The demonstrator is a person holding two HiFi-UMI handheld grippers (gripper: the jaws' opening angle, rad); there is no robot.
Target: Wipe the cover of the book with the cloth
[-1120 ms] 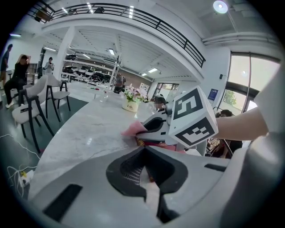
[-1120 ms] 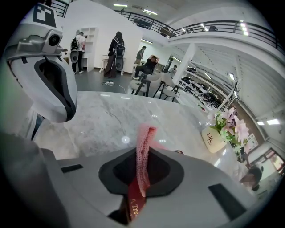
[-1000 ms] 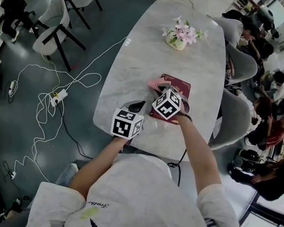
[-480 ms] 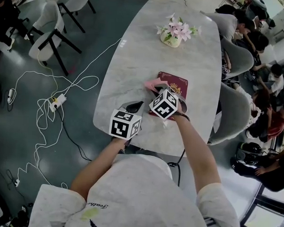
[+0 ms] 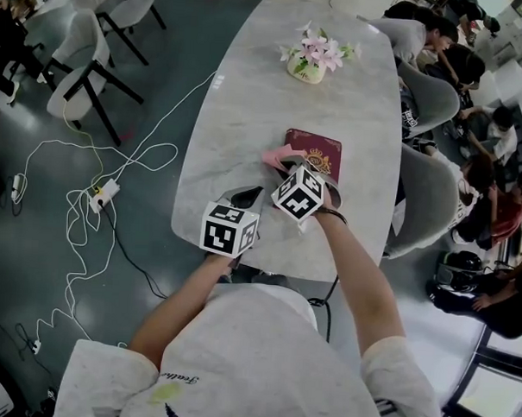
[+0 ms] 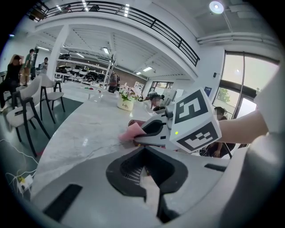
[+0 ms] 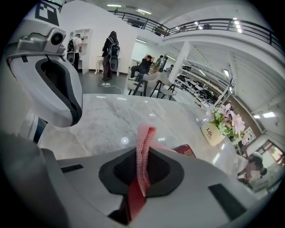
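Note:
A maroon book (image 5: 314, 149) with a gold emblem lies flat on the marble table (image 5: 248, 99). My right gripper (image 5: 288, 167) is shut on a pink cloth (image 5: 277, 155) that hangs over the book's near left corner. In the right gripper view the cloth (image 7: 144, 147) stands pinched between the jaws (image 7: 143, 178), with the book (image 7: 186, 152) just beyond. My left gripper (image 5: 248, 196) rests shut and holds nothing, left of the book near the table's front edge. In the left gripper view, the right gripper (image 6: 141, 133) holds the cloth (image 6: 129, 132).
A white vase of pink flowers (image 5: 311, 57) stands at the table's far end. Chairs (image 5: 434, 198) with seated people line the right side. More chairs (image 5: 77, 66) and white cables (image 5: 98, 179) lie on the floor to the left.
The right gripper and cloth have drawn back slightly toward me, so more of the book's cover shows. The left gripper has hardly moved.

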